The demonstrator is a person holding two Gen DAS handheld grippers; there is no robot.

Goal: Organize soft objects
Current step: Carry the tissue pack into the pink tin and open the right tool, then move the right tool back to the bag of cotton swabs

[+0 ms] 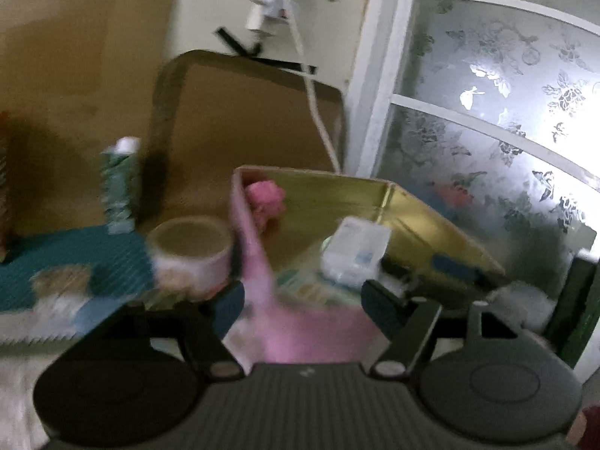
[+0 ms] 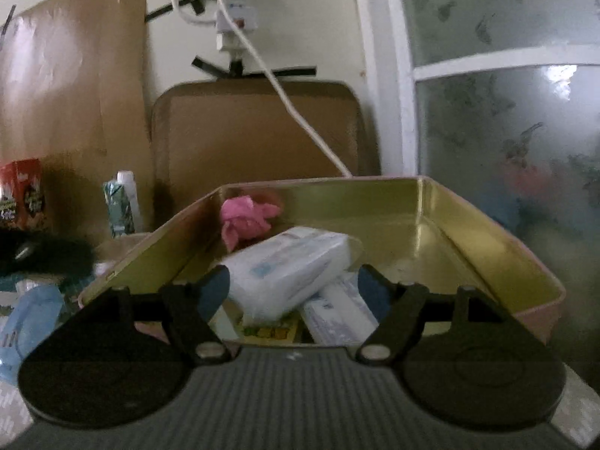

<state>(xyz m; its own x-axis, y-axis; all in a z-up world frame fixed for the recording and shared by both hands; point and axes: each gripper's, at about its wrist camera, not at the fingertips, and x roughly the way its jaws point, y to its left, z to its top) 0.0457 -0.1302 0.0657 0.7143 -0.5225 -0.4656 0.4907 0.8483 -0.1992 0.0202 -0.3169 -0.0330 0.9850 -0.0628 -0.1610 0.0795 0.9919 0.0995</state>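
A pink tin with a gold inside [image 2: 487,262] stands before both grippers; it also shows in the left wrist view [image 1: 251,240]. Inside lie a crumpled pink cloth [image 2: 245,221] [image 1: 264,200], white tissue packs [image 2: 288,270] [image 1: 354,253] and a yellow-printed packet [image 2: 268,332]. My right gripper [image 2: 294,292] is open at the tin's near edge, its fingers either side of the upper tissue pack without clamping it. My left gripper [image 1: 302,305] is open over the tin's near left corner and holds nothing. The left view is motion-blurred.
A tape roll [image 1: 189,251] and a teal mat [image 1: 75,258] lie left of the tin. A green-white bottle [image 2: 122,202] [image 1: 120,183], a red box [image 2: 22,195], a black fuzzy thing [image 2: 48,255] and a blue pack [image 2: 30,322] are at left. Cardboard [image 2: 255,131], cable and window behind.
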